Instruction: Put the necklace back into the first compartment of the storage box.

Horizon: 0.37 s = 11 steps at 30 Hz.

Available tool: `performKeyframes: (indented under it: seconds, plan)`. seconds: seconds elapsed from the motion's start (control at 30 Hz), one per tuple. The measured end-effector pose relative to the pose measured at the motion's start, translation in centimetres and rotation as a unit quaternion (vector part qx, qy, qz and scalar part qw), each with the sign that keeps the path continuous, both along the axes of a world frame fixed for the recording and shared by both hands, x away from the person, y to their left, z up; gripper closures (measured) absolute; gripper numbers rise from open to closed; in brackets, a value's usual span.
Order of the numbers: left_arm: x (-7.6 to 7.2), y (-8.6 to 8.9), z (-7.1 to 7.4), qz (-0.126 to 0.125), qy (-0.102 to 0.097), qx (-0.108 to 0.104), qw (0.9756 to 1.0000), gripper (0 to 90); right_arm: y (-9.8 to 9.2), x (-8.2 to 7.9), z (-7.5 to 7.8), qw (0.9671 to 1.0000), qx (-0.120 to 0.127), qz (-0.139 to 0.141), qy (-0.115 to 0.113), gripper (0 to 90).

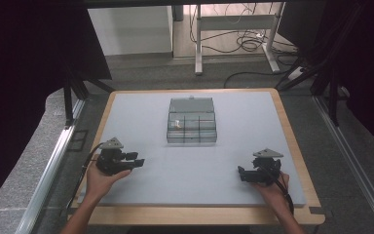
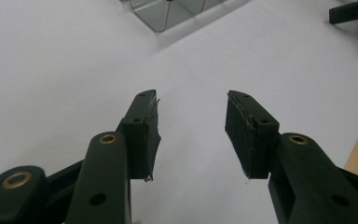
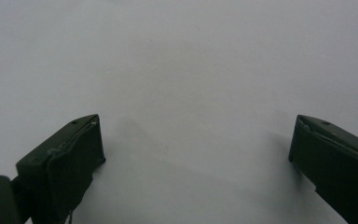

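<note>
Two claws — left claw, right claw — one box.

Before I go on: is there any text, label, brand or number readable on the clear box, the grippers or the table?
None: no readable text in any view.
Clear compartment box: no label visible; a small pale item sits in one compartment, too small to show print.
Left gripper and right gripper: plain black jaws, no markings.
Table: bare grey surface.
</note>
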<state>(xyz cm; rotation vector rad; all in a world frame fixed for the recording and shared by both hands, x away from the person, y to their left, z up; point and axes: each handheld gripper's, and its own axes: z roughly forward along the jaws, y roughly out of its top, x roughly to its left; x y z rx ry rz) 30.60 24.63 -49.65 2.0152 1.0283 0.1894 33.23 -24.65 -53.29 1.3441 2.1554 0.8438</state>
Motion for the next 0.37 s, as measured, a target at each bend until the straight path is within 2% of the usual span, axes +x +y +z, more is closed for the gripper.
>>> performKeyframes:
  seconds: [0.27, 0.37]
  plan:
    - [-0.16, -0.37, 0.11, 0.003, 0.0, 0.0, 1.0, 52.2, 0.0, 0.02, -0.02, 1.0, 0.001, 0.0, -0.001, 2.4]
    - [-0.05, -0.31, 0.34, 0.012, 0.001, -0.007, 0.9999, 51.3, -0.01, 0.03, -0.02, 1.0, 0.001, 0.0, -0.001, 2.4]
